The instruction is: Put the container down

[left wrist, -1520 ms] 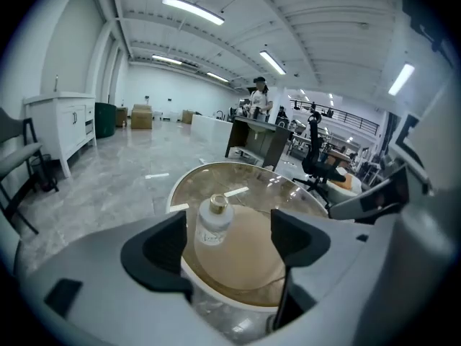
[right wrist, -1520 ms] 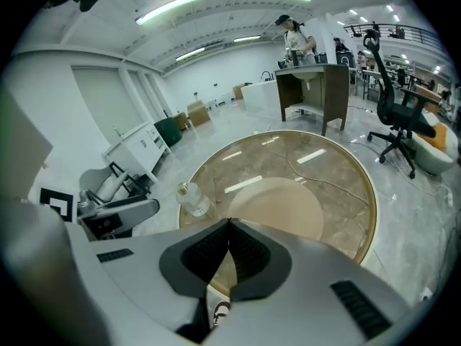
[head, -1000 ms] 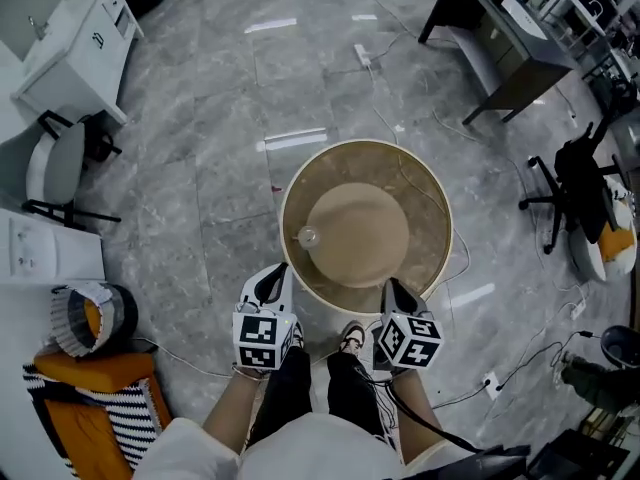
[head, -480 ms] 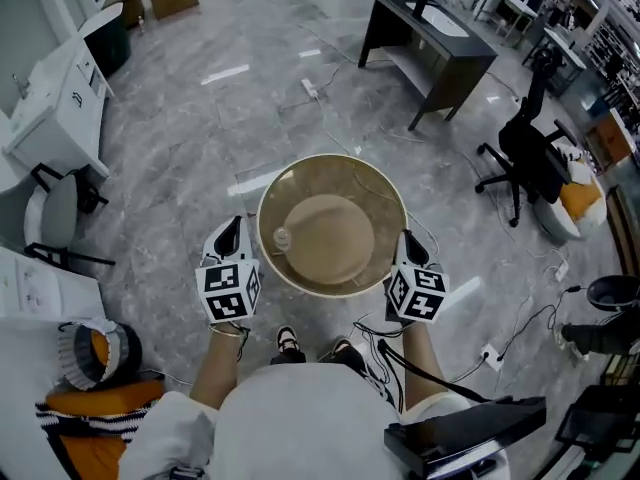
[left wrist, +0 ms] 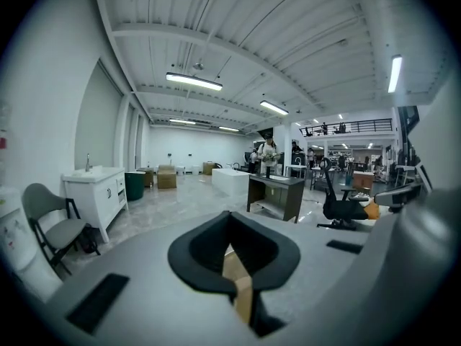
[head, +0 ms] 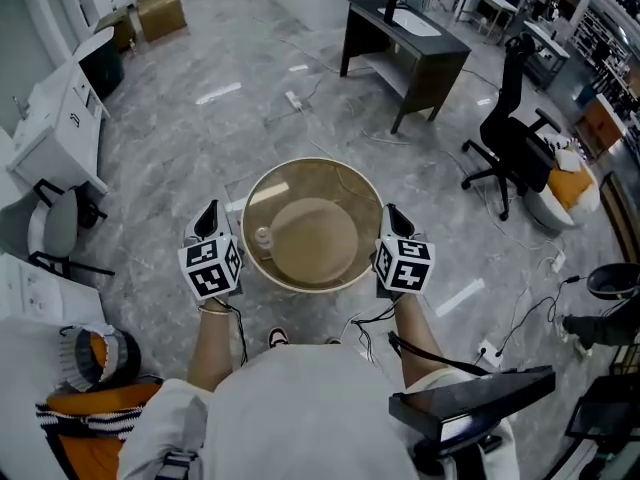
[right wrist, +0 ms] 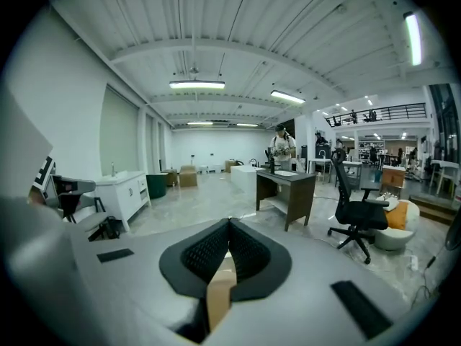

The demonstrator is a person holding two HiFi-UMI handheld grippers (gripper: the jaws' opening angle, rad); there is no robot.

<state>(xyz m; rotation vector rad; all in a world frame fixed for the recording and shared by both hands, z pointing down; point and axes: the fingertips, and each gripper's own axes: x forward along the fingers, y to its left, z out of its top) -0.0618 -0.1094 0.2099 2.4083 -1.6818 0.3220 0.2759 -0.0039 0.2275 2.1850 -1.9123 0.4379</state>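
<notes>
A large round tan container (head: 313, 223) hangs in the air in front of the person, above the grey floor. A small clear round piece (head: 262, 236) lies inside it. My left gripper (head: 210, 220) is shut on the container's left rim, and my right gripper (head: 393, 220) is shut on its right rim. In the left gripper view the black jaws (left wrist: 232, 254) pinch a tan strip of the rim (left wrist: 238, 283). The right gripper view shows the same: my right gripper (right wrist: 229, 249) clamps the tan rim (right wrist: 220, 293). The rest of the container fills the grey foreground of both views.
A black desk (head: 405, 40) stands ahead, with a black office chair (head: 515, 143) to its right. A white cabinet (head: 55, 128) and a grey chair (head: 55, 230) are at the left. Cables and a power strip (head: 293, 99) lie on the floor.
The container has come up off the floor with both grippers on its rim. The person has straightened up and more of the room ahead shows.
</notes>
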